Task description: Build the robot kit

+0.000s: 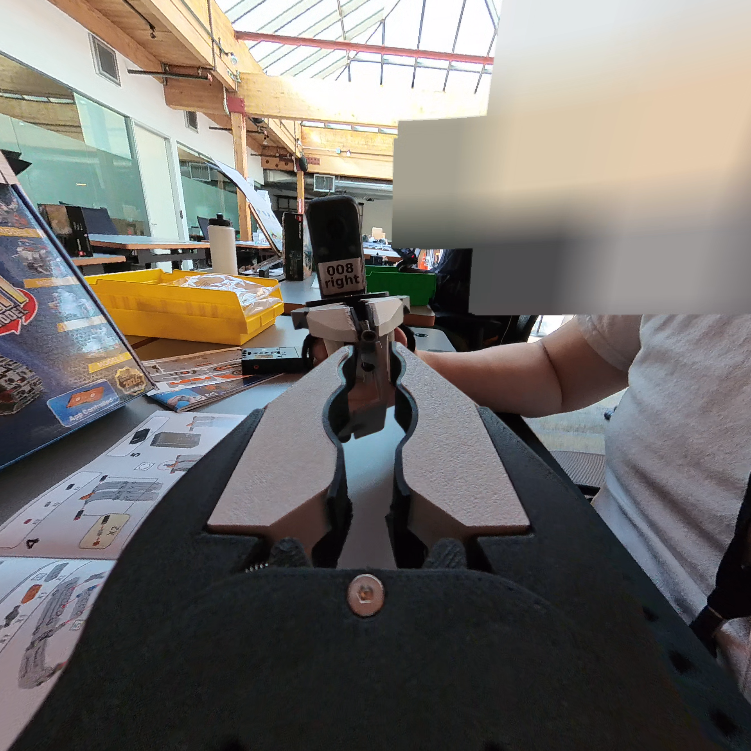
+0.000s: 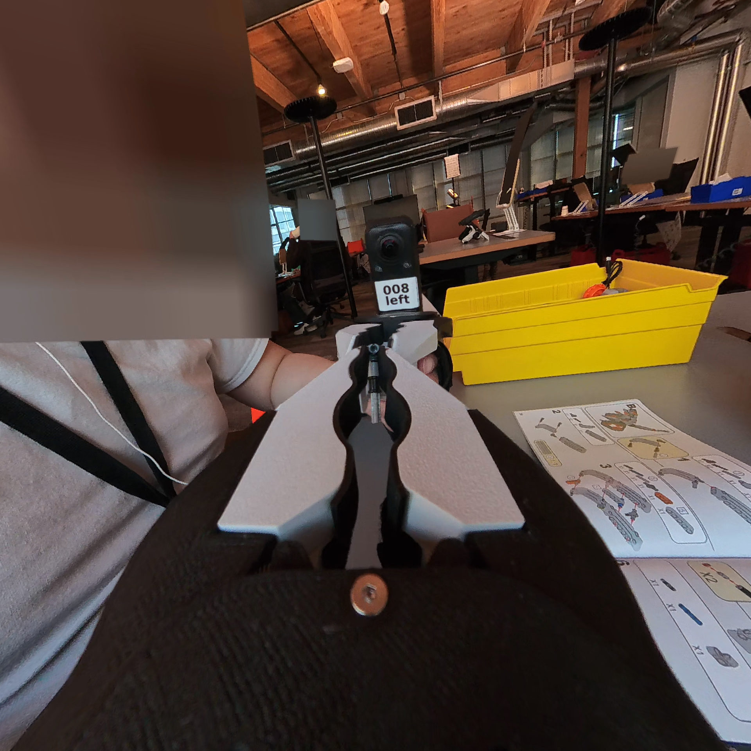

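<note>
Above the table (image 2: 528, 390), near the yellow bin (image 2: 569, 337), left hand-held gripper (image 1: 367, 365) and right hand-held gripper (image 2: 372, 365) meet tip to tip, both apparently clamping one small grey part (image 2: 374, 390).

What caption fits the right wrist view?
Two grippers meet tip to tip on a small grey part, yellow bin beside.

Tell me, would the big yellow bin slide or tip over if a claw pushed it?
The yellow bin probably slides rather than tips: it sits low and wide on the smooth grey table. It looks like light plastic, holding only a few small parts, so it should move easily.
</note>
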`<state>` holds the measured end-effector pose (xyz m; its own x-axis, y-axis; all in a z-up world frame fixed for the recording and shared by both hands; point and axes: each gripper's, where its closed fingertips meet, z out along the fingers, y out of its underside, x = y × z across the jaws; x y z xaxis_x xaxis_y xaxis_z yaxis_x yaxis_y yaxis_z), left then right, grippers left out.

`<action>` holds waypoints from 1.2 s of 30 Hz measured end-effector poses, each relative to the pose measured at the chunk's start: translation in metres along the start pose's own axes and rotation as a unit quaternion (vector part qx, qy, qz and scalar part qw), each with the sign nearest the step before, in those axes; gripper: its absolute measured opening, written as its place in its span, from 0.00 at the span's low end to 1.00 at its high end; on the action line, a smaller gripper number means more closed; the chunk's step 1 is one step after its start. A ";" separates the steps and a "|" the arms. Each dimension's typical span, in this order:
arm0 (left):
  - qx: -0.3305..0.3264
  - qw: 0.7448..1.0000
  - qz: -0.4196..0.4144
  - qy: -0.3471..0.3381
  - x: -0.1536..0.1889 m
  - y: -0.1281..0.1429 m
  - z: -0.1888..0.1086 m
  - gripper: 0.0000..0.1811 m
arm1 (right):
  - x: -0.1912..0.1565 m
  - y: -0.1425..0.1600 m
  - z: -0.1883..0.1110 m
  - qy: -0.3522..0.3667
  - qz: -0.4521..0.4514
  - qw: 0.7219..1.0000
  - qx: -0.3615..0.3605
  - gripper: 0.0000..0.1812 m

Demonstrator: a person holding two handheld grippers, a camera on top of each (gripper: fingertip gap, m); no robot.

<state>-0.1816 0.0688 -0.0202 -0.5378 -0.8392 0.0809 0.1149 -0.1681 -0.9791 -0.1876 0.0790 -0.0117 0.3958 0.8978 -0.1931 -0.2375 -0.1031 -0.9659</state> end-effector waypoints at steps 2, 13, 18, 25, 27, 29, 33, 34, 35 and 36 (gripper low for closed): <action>0.011 1.000 -0.006 -0.002 -0.001 -0.003 0.000 0.07 | 0.000 -0.001 0.002 0.005 -0.008 1.000 0.006 0.01; 0.006 1.000 -0.016 0.019 0.000 -0.005 -0.005 0.02 | 0.003 0.007 -0.002 -0.001 0.006 1.000 -0.018 0.12; -0.014 1.000 0.006 0.005 -0.001 -0.003 -0.005 0.02 | -0.002 0.025 0.004 -0.008 -0.011 0.997 -0.074 0.06; -0.009 0.998 0.054 -0.008 0.003 -0.008 -0.004 0.03 | -0.003 0.019 0.008 0.009 -0.069 0.996 -0.055 0.01; 0.021 0.999 0.050 -0.005 0.007 -0.015 -0.004 0.04 | -0.006 0.013 0.011 0.004 -0.079 0.997 -0.025 0.01; 0.041 0.998 0.041 -0.004 0.009 -0.020 -0.003 0.05 | -0.009 0.009 0.014 -0.005 -0.087 0.996 -0.006 0.01; 0.077 0.996 0.032 -0.016 0.012 -0.027 -0.001 0.03 | -0.012 0.000 0.017 -0.009 -0.120 0.992 0.036 0.01; 0.090 0.995 0.027 -0.018 0.012 -0.029 -0.001 0.03 | -0.013 -0.002 0.018 -0.011 -0.125 0.991 0.049 0.01; 0.105 0.994 0.019 -0.019 0.013 -0.032 -0.001 0.03 | -0.014 -0.004 0.018 -0.012 -0.127 0.990 0.060 0.01; 0.121 0.992 0.007 -0.020 0.013 -0.035 -0.001 0.03 | -0.014 -0.005 0.019 -0.011 -0.127 0.989 0.068 0.01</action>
<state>-0.1941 0.0642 0.0153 -0.5014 -0.8616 0.0790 0.3224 -0.2708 -0.9070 -0.2087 0.0753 -0.0013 0.4394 0.8963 0.0588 -0.2494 0.1846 -0.9506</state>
